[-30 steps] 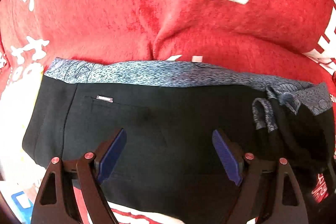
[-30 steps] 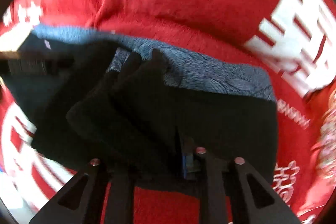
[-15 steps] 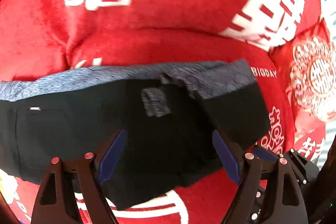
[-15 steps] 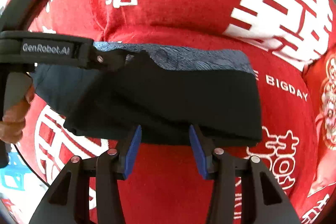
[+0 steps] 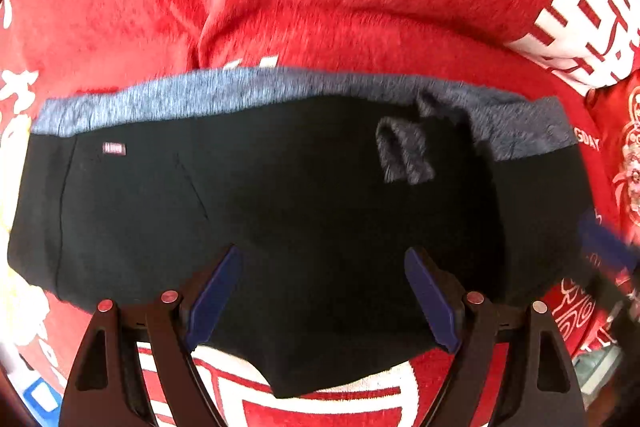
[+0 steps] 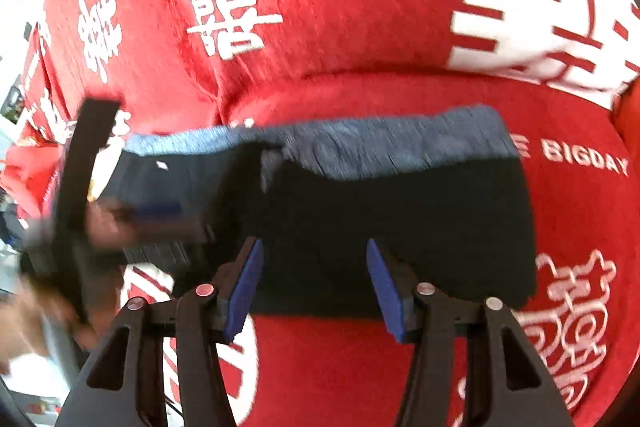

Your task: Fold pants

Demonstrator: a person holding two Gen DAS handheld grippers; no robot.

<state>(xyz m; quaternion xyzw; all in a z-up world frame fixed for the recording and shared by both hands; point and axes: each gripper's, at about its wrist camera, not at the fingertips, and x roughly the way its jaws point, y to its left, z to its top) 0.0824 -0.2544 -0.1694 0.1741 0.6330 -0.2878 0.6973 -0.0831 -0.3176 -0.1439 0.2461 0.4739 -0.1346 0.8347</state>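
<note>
A: What fills the most of both views?

B: A red plush blanket (image 5: 360, 7) printed with large white characters (image 6: 232, 7) and, at three o'clock in the right wrist view, the words "BIGDAY" (image 6: 586, 161). It bulges and creases beneath everything else.

A: And the pants?

B: The black pants (image 5: 300, 207) lie folded on that blanket as a wide, short bundle across the centre of both views. A heathered blue-grey waistband (image 5: 200, 99) runs along the far edge, toward twelve o'clock. In the left wrist view a loose flap of black cloth hangs down toward six o'clock, between the fingers.

A: The left gripper?

B: The left gripper (image 5: 322, 301) has its jaws spread wide over the near edge of the pants, blue pads on each side, pinching nothing. From the right wrist view it appears as a dark blurred shape at nine o'clock, by the bundle's left end.

A: The right one?

B: The right gripper (image 6: 314, 285) is likewise spread apart, its blue pads (image 6: 244, 287) straddling the near hem at six o'clock, holding nothing.

A: Smaller details?

B: A grey belt loop (image 5: 404, 155) stands out at about two o'clock on the pants in the left wrist view, and a tiny pale label (image 5: 114, 148) sits at ten o'clock, just below the waistband. Both views are somewhat blurred.
</note>
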